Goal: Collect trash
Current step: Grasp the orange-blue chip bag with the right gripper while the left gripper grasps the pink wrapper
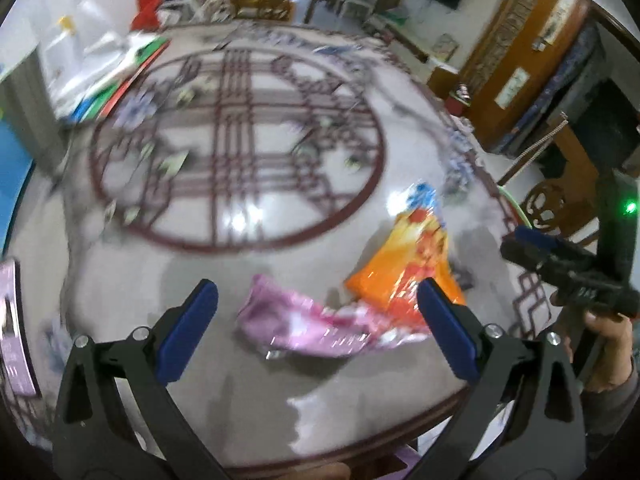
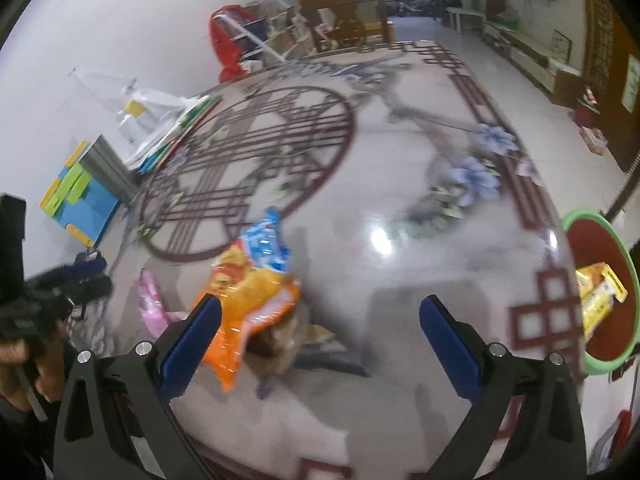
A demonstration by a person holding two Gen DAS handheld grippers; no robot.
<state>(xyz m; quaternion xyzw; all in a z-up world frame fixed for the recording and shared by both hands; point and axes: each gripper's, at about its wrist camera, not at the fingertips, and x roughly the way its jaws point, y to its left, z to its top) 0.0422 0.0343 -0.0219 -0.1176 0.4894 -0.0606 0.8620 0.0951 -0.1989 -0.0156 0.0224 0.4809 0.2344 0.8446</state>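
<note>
In the left wrist view my left hand-held gripper (image 1: 316, 328) fills the bottom of the frame with its blue-padded fingers (image 1: 188, 332) spread wide apart and nothing between them touching the pads. A pink wrapper (image 1: 304, 324) lies on the glossy patterned worktop (image 1: 240, 160) at lower centre, between the two fingers, and an orange snack bag (image 1: 404, 264) lies just beside it toward the right, its edge overlapping the pink one. At the right edge my other hand (image 1: 608, 344) holds the right hand-held gripper (image 1: 532, 248). In the right wrist view that gripper (image 2: 320, 344) also stands apart at the bottom of the frame, gripping nothing. The orange snack bag (image 2: 248, 300) sits crumpled left of centre, close to the left finger, with the pink wrapper (image 2: 150, 300) further left. A green-rimmed red bin (image 2: 600, 280) at the right edge holds a yellow packet (image 2: 596, 292).
</note>
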